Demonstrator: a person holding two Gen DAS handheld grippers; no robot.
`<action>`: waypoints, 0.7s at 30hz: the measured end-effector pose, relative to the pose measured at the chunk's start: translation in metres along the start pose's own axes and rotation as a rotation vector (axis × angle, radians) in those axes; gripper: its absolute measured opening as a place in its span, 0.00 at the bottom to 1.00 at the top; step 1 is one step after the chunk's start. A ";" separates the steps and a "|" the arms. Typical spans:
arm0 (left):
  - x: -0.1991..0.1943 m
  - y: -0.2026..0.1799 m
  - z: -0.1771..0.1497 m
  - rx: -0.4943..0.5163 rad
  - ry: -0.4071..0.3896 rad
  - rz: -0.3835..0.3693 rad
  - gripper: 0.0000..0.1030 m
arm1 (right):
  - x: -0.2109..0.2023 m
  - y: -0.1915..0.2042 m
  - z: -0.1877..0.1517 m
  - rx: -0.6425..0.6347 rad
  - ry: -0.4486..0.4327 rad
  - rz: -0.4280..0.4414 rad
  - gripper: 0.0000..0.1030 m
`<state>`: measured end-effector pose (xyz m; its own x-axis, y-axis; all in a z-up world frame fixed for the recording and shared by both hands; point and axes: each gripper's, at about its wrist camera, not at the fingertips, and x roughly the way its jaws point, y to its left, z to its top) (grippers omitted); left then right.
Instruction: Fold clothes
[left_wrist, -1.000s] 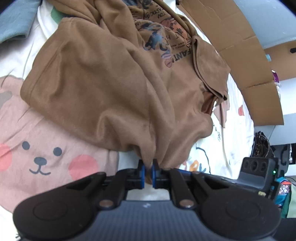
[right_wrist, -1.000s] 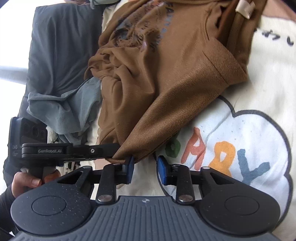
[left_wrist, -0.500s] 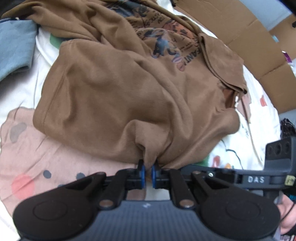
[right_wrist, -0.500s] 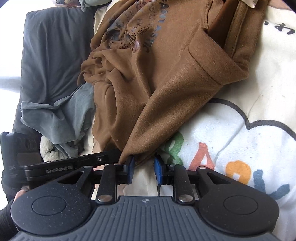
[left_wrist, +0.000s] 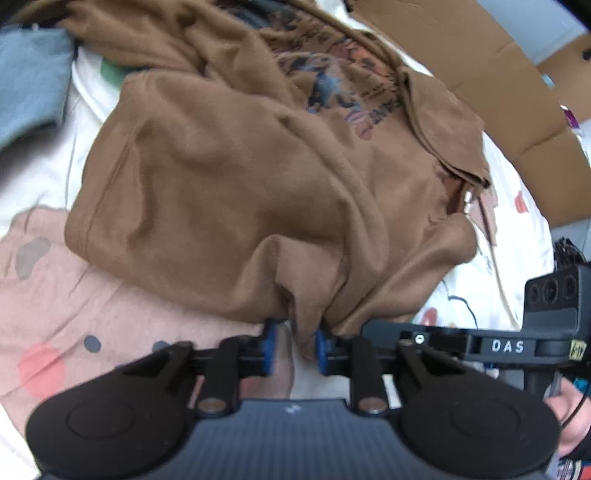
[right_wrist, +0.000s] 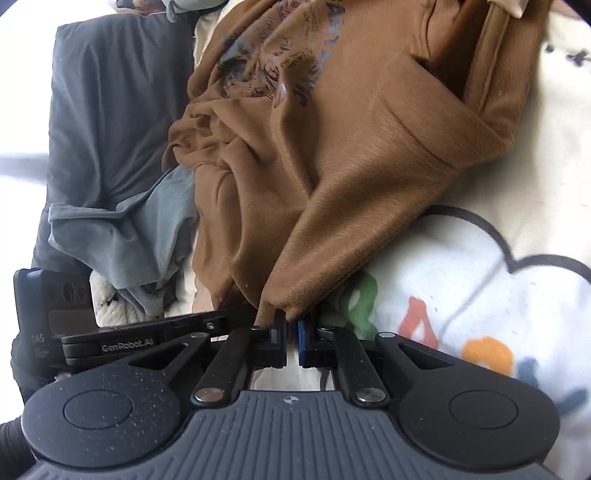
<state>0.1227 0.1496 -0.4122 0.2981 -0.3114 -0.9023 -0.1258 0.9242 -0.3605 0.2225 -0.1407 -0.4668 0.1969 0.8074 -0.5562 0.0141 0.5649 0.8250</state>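
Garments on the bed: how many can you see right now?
2. The brown T-shirt lies crumpled mid-bed, its hem at both grippers. A blue-grey garment is bunched at its far side. More may be hidden underneath.

A cream bedsheet (right_wrist: 480, 177) printed with a cloud outline and colourful letters covers the bed. A pink bear face with red cheeks (left_wrist: 74, 314) is printed on it. Flattened brown cardboard (left_wrist: 480, 62) lies along its far edge. A dark grey pillow (right_wrist: 110, 110) sits at the side.
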 end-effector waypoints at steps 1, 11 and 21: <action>-0.005 -0.002 0.000 0.023 -0.010 0.004 0.38 | -0.004 0.001 -0.001 -0.002 0.002 -0.003 0.03; -0.032 0.005 0.017 0.067 -0.110 0.124 0.56 | -0.065 -0.004 -0.008 0.025 -0.012 -0.080 0.02; -0.034 0.020 0.051 0.021 -0.204 0.197 0.62 | -0.121 -0.020 0.002 0.017 -0.020 -0.209 0.01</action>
<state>0.1583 0.1894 -0.3770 0.4540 -0.0763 -0.8877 -0.1813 0.9676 -0.1759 0.2007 -0.2502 -0.4157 0.2068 0.6692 -0.7137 0.0734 0.7168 0.6934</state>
